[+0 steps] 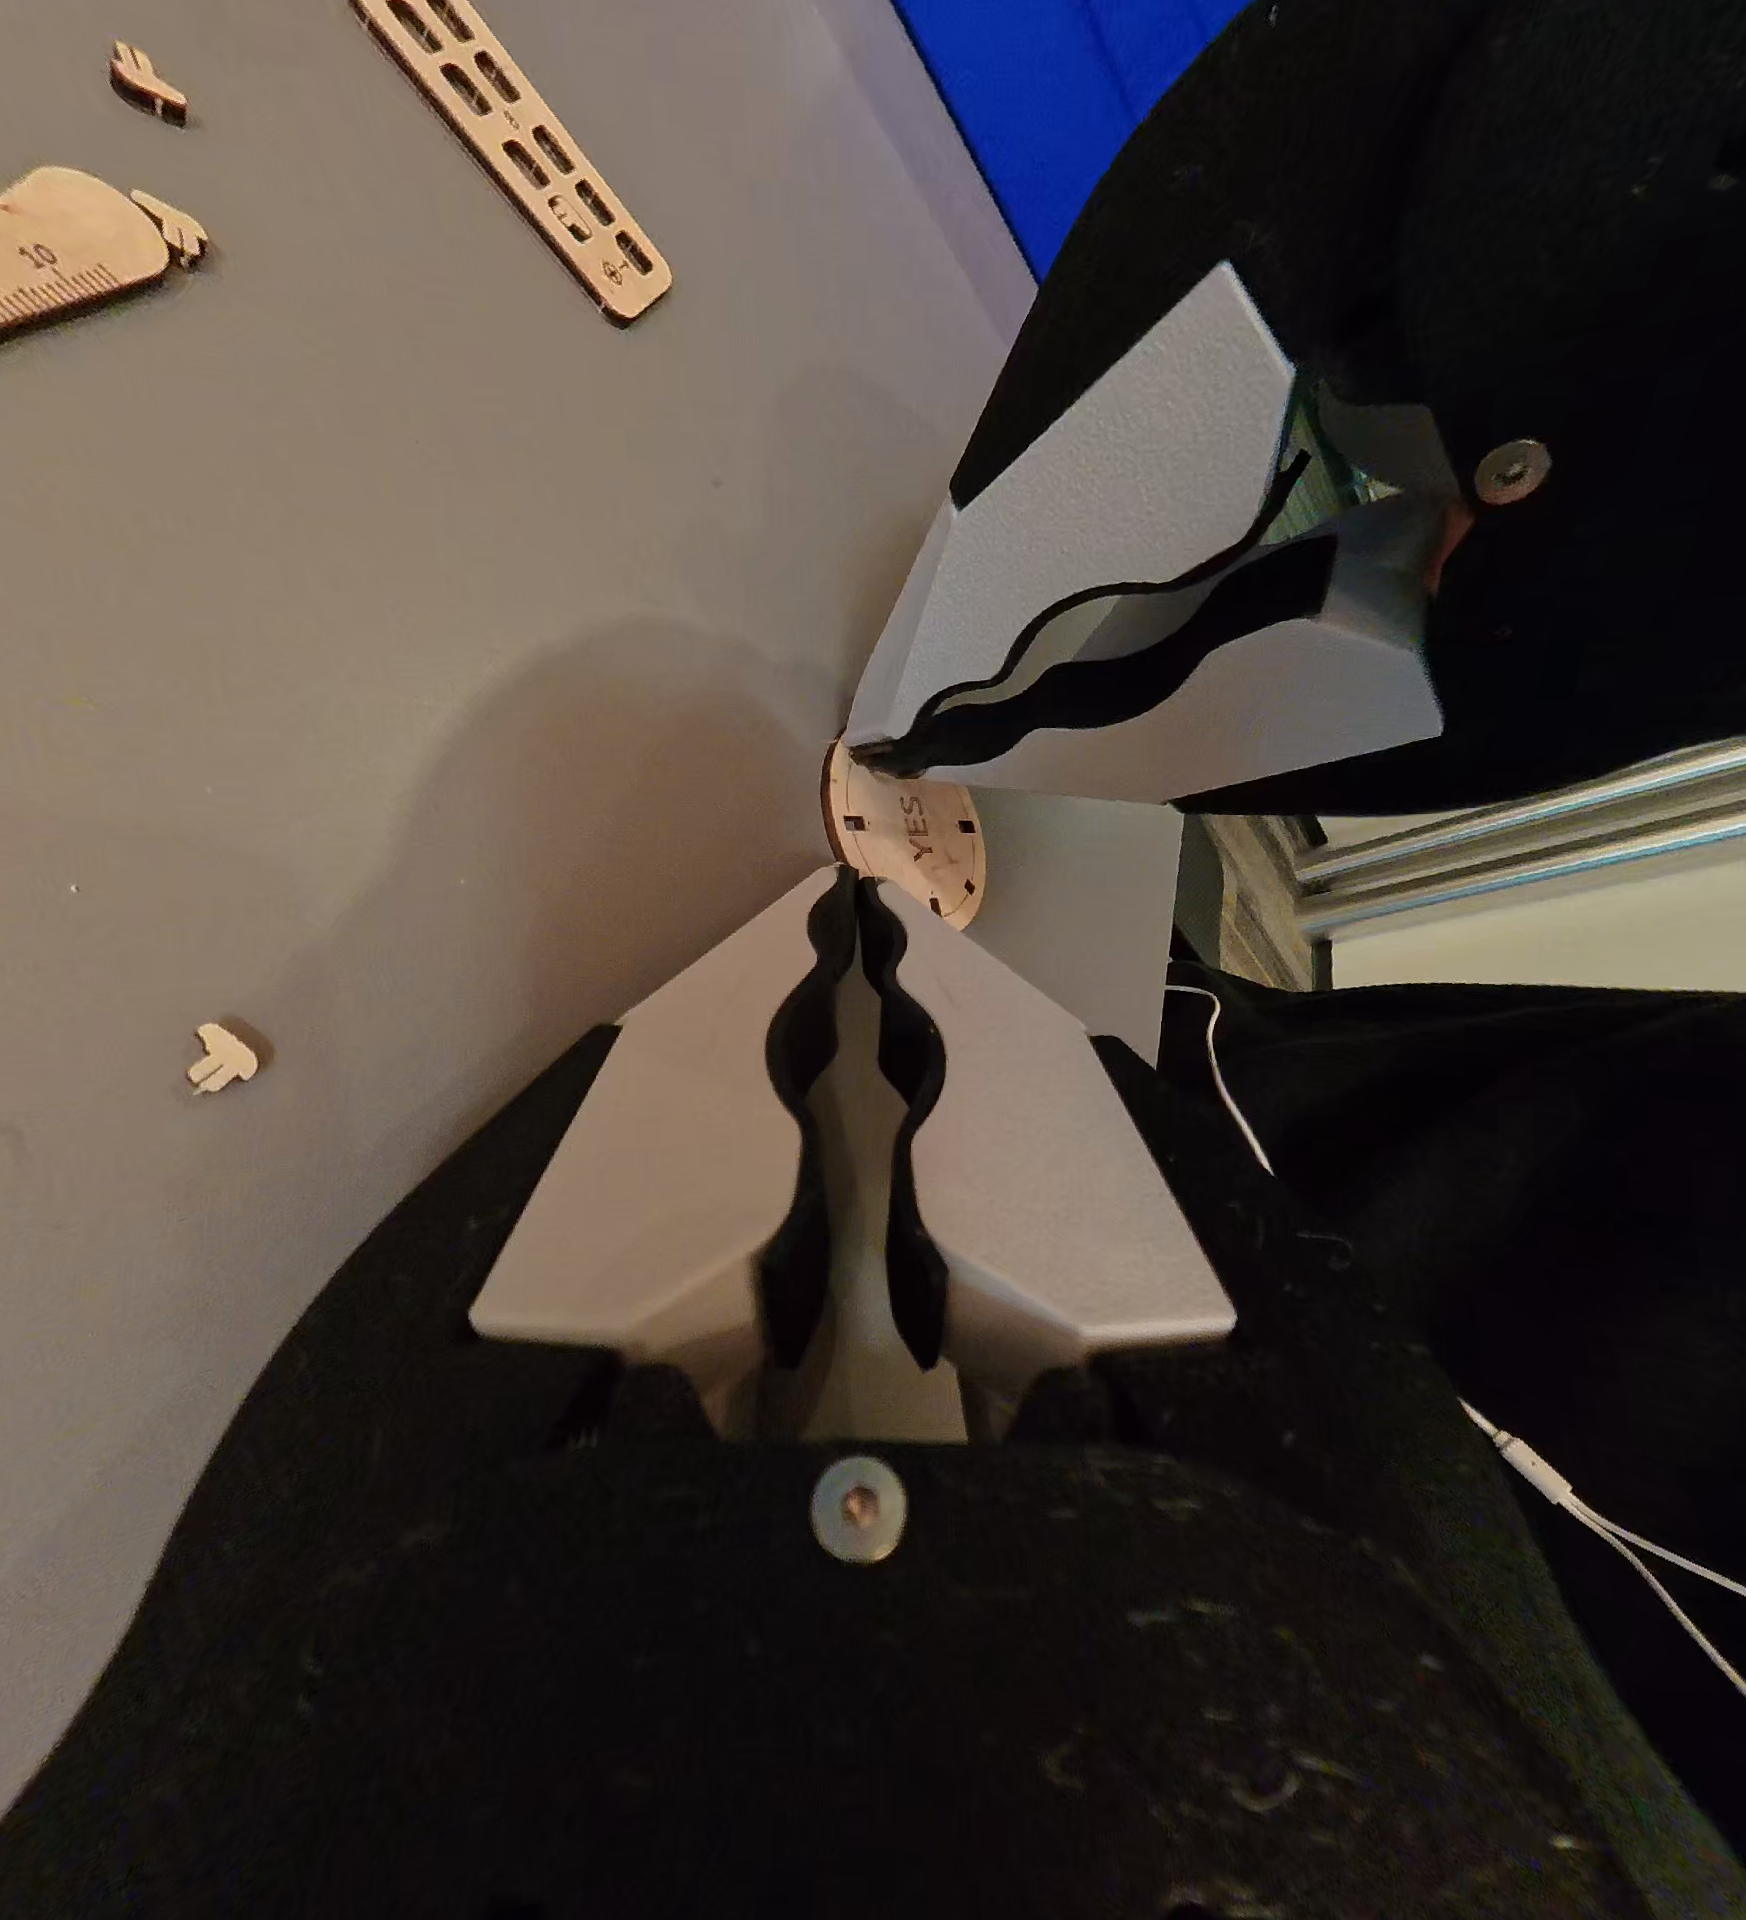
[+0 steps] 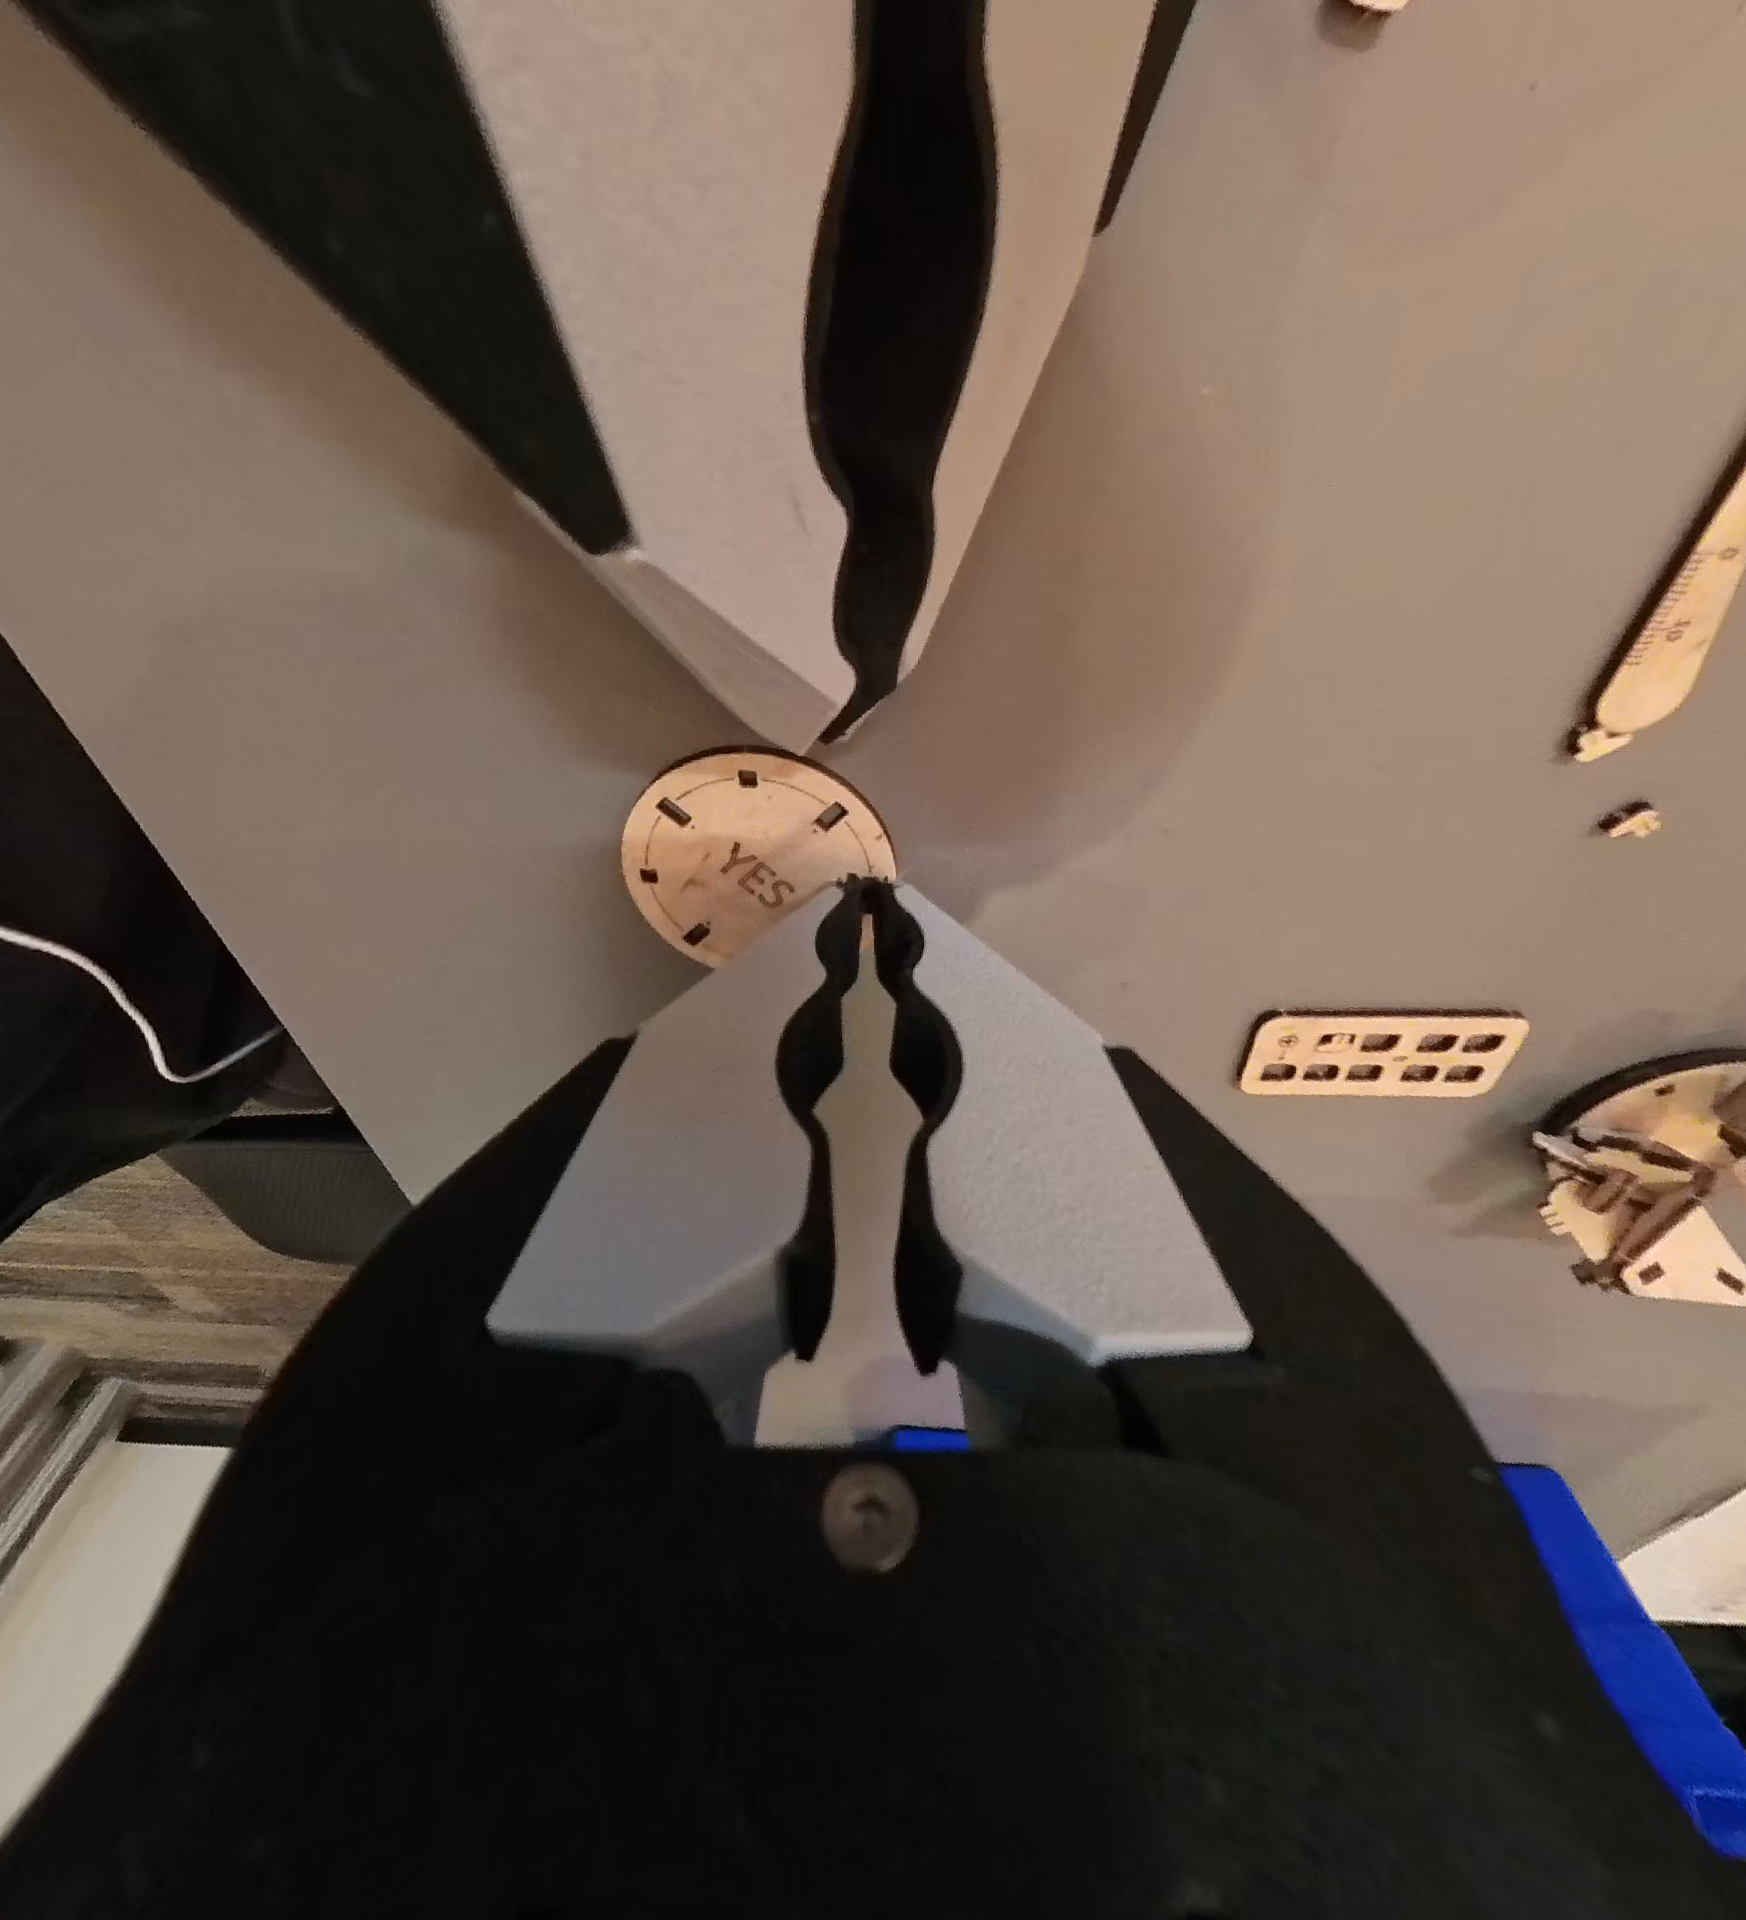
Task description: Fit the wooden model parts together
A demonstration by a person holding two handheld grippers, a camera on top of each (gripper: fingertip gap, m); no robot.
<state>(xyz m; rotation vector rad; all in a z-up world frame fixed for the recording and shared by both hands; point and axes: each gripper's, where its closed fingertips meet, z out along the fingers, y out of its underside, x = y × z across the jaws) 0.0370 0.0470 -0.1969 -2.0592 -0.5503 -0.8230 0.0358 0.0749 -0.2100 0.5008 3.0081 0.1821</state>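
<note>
Just ahead of the left gripper lies the round wooden disc, and the right gripper closes the way beyond it. To its left the grey bench is open up to a small wooden piece; the wooden ruler and slotted strip lie farther ahead.

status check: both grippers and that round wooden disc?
Left gripper shut, right gripper shut. Fingers of both at the wooden disc rim, opposite sides. Disc flat on grey table.

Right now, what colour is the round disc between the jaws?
Pale, light-brown wood with dark little slots; the round disc shows best in the right wrist view.
</note>
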